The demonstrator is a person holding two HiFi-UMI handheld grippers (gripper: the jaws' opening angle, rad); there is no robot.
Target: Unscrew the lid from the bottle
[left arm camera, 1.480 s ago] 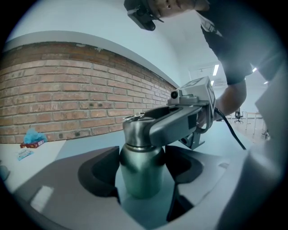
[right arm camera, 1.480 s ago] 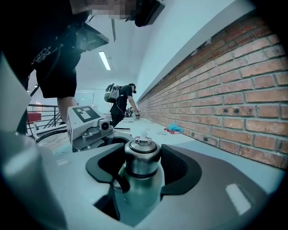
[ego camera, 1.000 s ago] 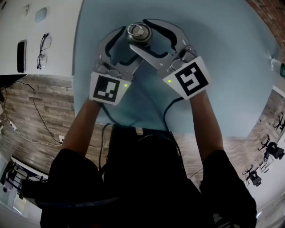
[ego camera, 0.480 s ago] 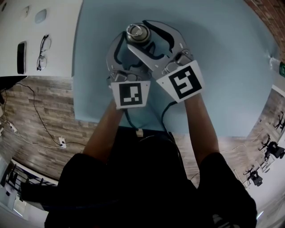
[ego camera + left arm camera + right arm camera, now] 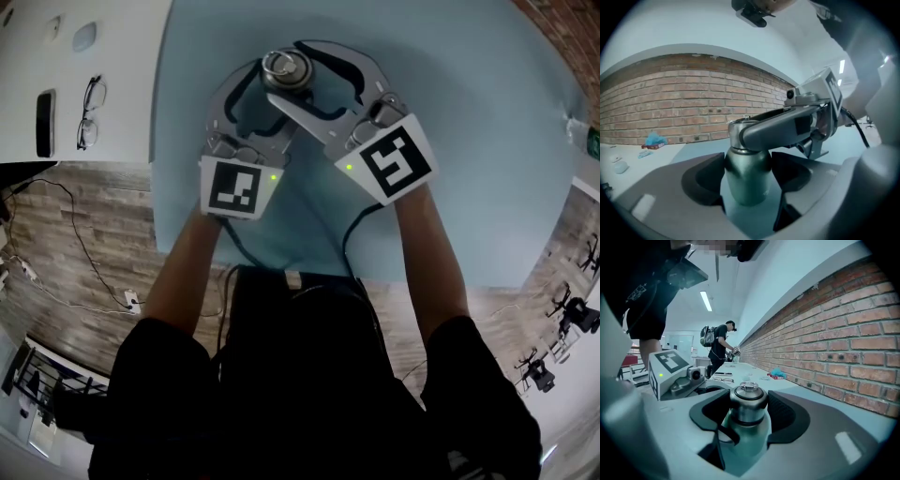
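Both grippers are engaged: the left gripper point(image 5: 748, 174), jaws just closing, seems to press the grey-green metal bottle point(image 5: 743, 446); the right gripper point(image 5: 748, 411) clamps its silver ring-topped lid point(image 5: 748, 399). The lid sits on, so unscrewing remains. The bottle stands well inside the pale blue table's point(image 5: 469, 141) near edge.

The right gripper's fingers point(image 5: 783, 125) cover much of the lid point(image 5: 734, 133).

Both bare forearms point(image 5: 192, 267) reach forward over the surface, the left tongs point(image 5: 747, 173) having just been closing, pads now against the bottle point(image 5: 746, 185), the right tongs point(image 5: 747, 411) clamped on its lid point(image 5: 748, 399) above them.
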